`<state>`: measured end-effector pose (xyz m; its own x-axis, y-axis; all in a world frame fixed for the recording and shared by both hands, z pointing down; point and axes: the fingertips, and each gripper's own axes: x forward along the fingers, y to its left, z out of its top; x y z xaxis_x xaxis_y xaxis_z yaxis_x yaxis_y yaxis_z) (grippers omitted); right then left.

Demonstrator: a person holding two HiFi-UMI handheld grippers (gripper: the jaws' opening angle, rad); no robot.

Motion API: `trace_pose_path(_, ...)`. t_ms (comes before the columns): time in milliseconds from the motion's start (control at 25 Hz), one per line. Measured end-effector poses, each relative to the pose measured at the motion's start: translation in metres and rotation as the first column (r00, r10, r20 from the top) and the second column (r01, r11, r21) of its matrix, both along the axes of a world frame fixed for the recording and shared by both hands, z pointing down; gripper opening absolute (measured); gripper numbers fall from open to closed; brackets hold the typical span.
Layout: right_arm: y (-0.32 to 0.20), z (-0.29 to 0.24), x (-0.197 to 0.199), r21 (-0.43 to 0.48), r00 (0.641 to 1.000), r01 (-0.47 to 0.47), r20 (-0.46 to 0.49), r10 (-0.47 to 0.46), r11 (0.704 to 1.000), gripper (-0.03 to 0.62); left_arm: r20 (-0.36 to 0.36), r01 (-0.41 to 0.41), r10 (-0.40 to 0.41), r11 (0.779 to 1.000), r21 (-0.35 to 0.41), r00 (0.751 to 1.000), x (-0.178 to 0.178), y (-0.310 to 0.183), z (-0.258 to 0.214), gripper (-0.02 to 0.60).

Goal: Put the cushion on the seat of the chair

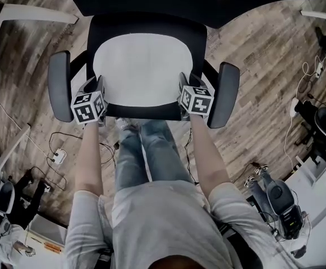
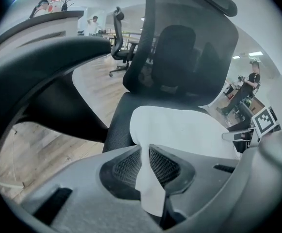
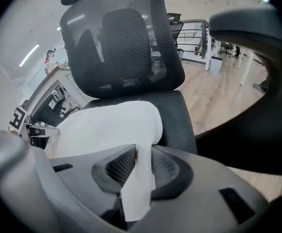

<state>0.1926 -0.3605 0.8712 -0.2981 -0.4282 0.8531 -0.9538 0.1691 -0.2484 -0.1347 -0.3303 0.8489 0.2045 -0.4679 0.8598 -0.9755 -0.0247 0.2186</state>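
Now, cushion (image 1: 140, 66) lies on chair seat (image 1: 146, 112), front corners pinched between near-shut fingers (image 2: 166, 165) of left gripper (image 2: 144, 152) and right gripper (image 3: 141, 154).

A black office chair (image 1: 146, 26) stands in the middle of the head view, on a floor (image 1: 252, 66) of grey-brown wooden boards. Its seat (image 1: 146, 112) carries a white cushion (image 1: 142, 66), which covers most of it, so only a black border shows around. On the floor at lower left lie thin dark cables (image 1: 62, 134) and a white power strip (image 1: 59, 157).
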Motion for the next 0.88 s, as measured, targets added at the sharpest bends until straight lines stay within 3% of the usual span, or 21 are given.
trace_pose_path(560, 0.002, 0.019, 0.007, -0.058, 0.998, -0.069, -0.005, 0.069, 0.996, 0.099, 0.060, -0.039, 0.042, 0.998, -0.054, 0.997, -0.010, 0.002, 0.019, 0.084)
trace_pose_path(880, -0.001, -0.010, 0.017, 0.062, 0.988, -0.144, -0.048, 0.147, 0.988, 0.140, 0.075, -0.080, 0.079, 0.997, 0.010, 0.994, -0.005, -0.008, -0.002, 0.103)
